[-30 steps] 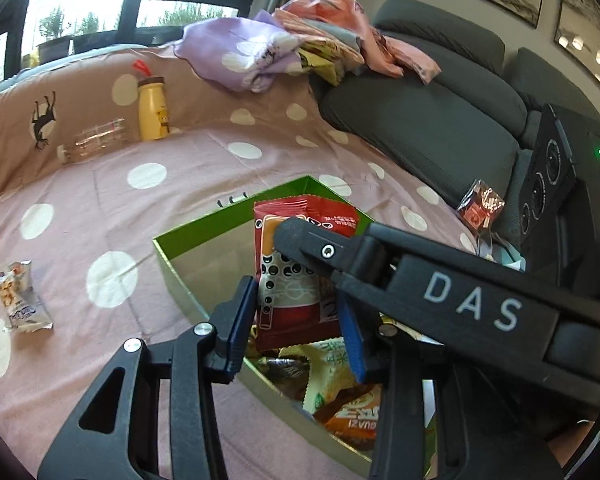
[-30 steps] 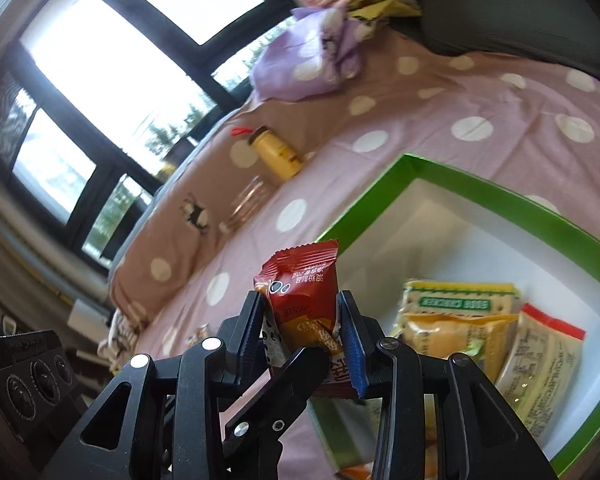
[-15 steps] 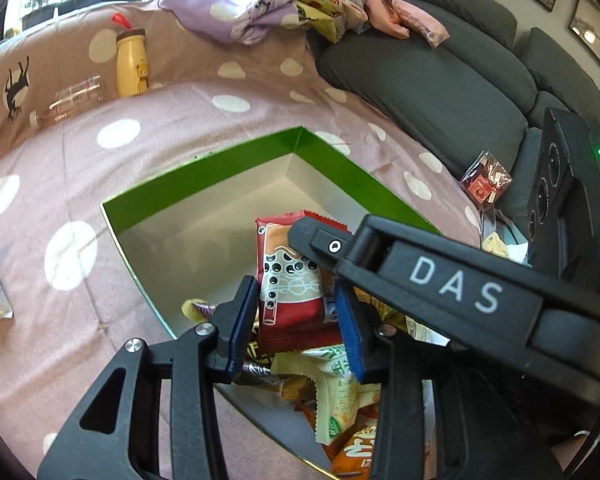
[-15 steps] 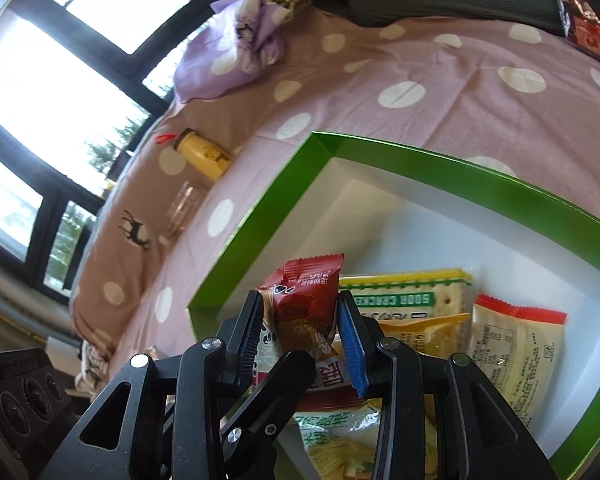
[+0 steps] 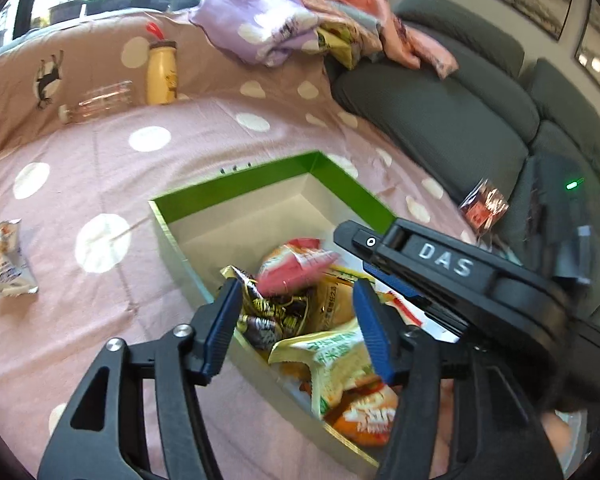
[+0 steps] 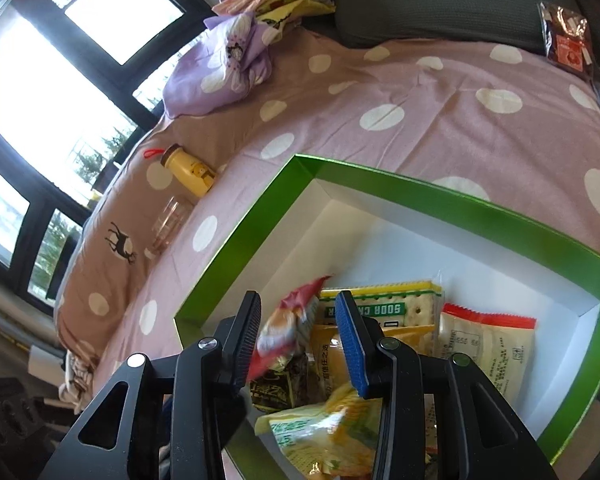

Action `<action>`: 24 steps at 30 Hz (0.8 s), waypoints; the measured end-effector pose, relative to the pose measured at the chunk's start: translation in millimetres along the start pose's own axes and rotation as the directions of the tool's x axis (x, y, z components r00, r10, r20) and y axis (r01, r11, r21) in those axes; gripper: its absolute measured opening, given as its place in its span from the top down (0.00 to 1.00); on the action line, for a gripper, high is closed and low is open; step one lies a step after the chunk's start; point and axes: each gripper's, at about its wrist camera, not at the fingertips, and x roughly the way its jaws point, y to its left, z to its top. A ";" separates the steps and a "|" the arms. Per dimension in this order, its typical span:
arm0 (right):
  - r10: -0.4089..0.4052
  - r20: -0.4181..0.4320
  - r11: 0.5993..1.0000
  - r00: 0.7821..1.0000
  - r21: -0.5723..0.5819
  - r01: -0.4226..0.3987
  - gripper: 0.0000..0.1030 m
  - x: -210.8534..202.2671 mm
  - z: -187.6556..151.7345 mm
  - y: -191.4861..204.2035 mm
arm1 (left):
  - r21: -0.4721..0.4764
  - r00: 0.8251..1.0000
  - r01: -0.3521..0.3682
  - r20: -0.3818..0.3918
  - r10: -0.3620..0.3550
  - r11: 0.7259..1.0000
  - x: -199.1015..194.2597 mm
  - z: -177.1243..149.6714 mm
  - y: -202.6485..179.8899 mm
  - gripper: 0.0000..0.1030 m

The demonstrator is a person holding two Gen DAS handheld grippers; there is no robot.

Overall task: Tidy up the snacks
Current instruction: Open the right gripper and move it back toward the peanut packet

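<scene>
1. Your left gripper point(image 5: 296, 283) has just been opening its jaws. They stand released now, with neither pad pressing on anything.
2. The red packet point(image 5: 296, 268) is over the green box point(image 5: 236, 184), a blurred streak just past your left fingertips and above the pile of snacks.
3. Your right gripper point(image 6: 297, 295) has its jaws drawn in narrow. In its own view the red packet hangs tilted between the pads, smeared. I cannot tell whether they pinch it.
4. In the left view, your right gripper reaches in from the right, its tip just beside the red packet.
5. The box sits in the middle of the spotted cover point(image 5: 100, 152), open on top, its near end crowded.
6. In there you have a dark packet point(image 5: 268, 316), a green and yellow packet point(image 5: 332, 356) and an orange packet point(image 5: 364, 412), all heaped together.
7. The right view shows more: a cracker packet point(image 6: 380, 308) lying flat, and a pale packet with a red top point(image 6: 488, 344) just beside it. The far half of the box floor is bare.
8. One small snack point(image 5: 4, 256) lies loose at the cover's left edge, well apart from the box.
9. A dark red packet point(image 5: 484, 208) rests by the grey sofa cushion point(image 5: 440, 120) at the cover's right edge.
10. At the far edge a yellow bottle point(image 5: 162, 72) stands against the raised cover, with a clear bottle point(image 5: 100, 100) lying beside it.
</scene>
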 end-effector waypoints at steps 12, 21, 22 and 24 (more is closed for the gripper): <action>0.021 0.048 0.990 0.999 -0.139 -0.014 0.40 -14.4 -14.3 37.1 | -0.165 0.970 -0.224 0.058 0.236 0.961 -85.4 -41.4 63.1 0.19; 0.029 0.022 0.944 0.999 -0.331 -0.020 0.34 -8.5 -45.4 87.7 | -0.355 0.921 -0.336 0.069 0.383 0.872 -123.4 -81.1 130.6 0.12; 0.029 0.019 0.936 0.999 -0.352 -0.021 0.34 -7.3 -50.2 94.1 | -0.367 0.920 -0.339 0.063 0.387 0.866 -125.9 -82.6 134.2 0.12; 0.033 0.009 0.920 0.999 -0.390 -0.027 0.34 -4.0 -58.6 104.3 | -0.404 0.915 -0.348 0.049 0.399 0.846 -130.6 -83.8 144.5 0.12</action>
